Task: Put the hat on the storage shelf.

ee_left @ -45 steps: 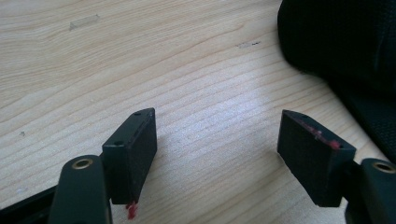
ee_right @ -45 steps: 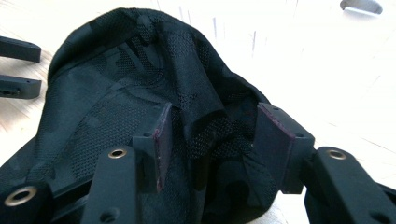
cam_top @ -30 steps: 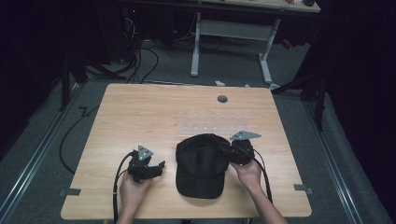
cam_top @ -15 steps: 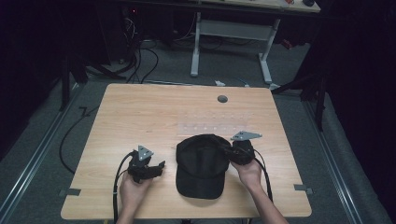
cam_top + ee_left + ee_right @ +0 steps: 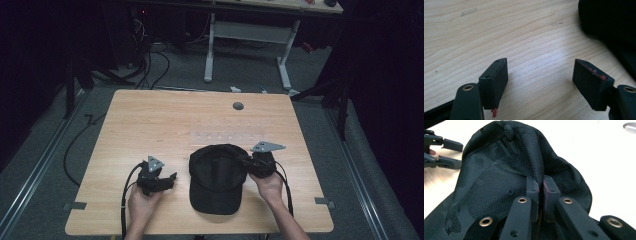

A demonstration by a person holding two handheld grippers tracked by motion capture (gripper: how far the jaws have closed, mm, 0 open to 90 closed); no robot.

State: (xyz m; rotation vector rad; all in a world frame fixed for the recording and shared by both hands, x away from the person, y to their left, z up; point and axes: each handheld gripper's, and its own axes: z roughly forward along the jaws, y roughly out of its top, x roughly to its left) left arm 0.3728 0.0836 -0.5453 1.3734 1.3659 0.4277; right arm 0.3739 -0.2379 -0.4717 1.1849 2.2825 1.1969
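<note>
Wooden table (image 5: pixel 165 120), black cap (image 5: pixel 216 172) on it

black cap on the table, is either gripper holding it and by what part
Yes. The right gripper is shut on the black cap, its fingers pinching a fold of mesh fabric on the crown's side. The left gripper is open over the table, holding nothing.

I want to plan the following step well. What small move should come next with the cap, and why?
Probably lift the right gripper slightly to test the hold. Its jaws have just been closing and now pinch a fold of the black cap, while the left gripper rests open on the table, beside the cap and not touching it.
</note>
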